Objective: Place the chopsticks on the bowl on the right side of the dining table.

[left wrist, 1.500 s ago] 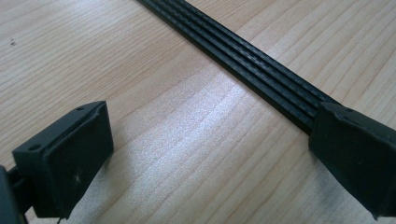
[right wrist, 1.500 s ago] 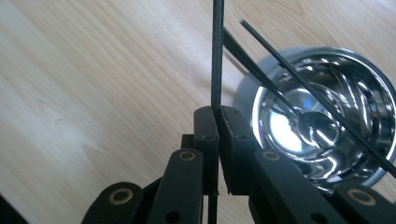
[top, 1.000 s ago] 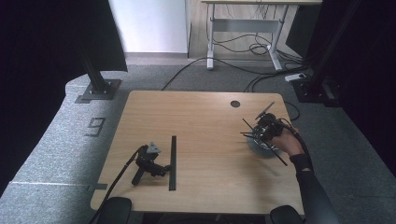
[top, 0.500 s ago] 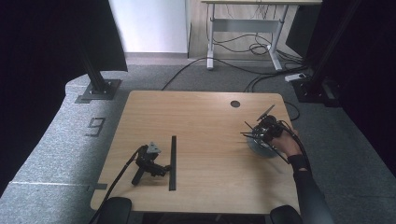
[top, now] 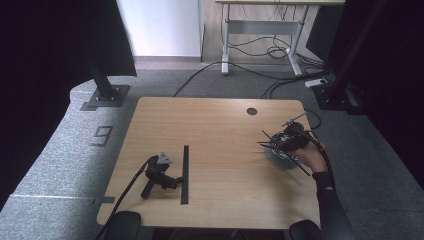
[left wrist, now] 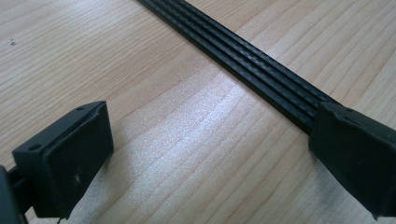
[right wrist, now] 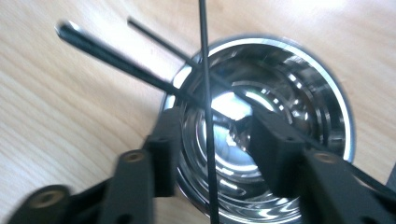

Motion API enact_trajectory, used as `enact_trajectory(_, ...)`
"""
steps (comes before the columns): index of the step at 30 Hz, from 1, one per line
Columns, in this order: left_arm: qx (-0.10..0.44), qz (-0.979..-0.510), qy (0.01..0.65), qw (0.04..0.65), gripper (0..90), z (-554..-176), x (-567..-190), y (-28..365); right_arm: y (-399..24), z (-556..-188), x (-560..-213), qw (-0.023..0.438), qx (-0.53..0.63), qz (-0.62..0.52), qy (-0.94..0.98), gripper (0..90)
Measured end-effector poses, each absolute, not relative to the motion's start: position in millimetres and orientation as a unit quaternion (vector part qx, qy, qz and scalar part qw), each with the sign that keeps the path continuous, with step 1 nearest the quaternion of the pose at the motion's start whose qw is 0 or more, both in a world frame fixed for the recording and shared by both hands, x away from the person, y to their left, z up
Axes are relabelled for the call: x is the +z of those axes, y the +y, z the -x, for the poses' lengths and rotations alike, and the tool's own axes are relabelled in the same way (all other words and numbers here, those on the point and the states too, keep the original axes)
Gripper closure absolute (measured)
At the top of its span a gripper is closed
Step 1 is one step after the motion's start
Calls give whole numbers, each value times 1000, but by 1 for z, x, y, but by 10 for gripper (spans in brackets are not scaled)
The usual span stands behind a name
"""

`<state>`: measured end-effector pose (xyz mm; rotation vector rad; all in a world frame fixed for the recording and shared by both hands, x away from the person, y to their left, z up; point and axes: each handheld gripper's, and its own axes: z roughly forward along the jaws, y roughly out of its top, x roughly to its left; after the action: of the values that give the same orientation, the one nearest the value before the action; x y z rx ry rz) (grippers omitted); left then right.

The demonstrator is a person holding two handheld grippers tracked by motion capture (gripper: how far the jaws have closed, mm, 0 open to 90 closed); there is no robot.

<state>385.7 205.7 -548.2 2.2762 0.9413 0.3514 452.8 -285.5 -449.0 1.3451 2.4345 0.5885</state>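
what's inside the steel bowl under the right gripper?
Thin black sticks cross over the steel bowl, at least one dipping inside. Its mirrored floor looks otherwise bare. The right gripper, jaws just opening, covers the near part.

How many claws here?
2. Left claw lies unheld by the strip; right claw, in a hand, has just been opening over the cup, a rod between its jaws.

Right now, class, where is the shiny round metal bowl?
The shiny round metal bowl stands on the wooden table near its right edge in the high view, directly under the right gripper, far from the long black strip.
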Motion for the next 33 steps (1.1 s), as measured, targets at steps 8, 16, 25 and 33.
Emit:
enact_trajectory(8,134,-867,358,320,0,-386,-548,206,-292,-433,-449,218,253,-497,801,203)
enact_trajectory(16,134,-867,358,321,0,-386,-548,206,-300,-419,-470,245,286,-529,760,51)
enact_trajectory(25,134,-866,358,321,0,-386,-548,206,-312,-408,-481,264,283,-546,743,53)
enact_trajectory(33,133,-866,358,321,0,-386,-548,206,-323,-406,-489,262,274,-559,737,67)
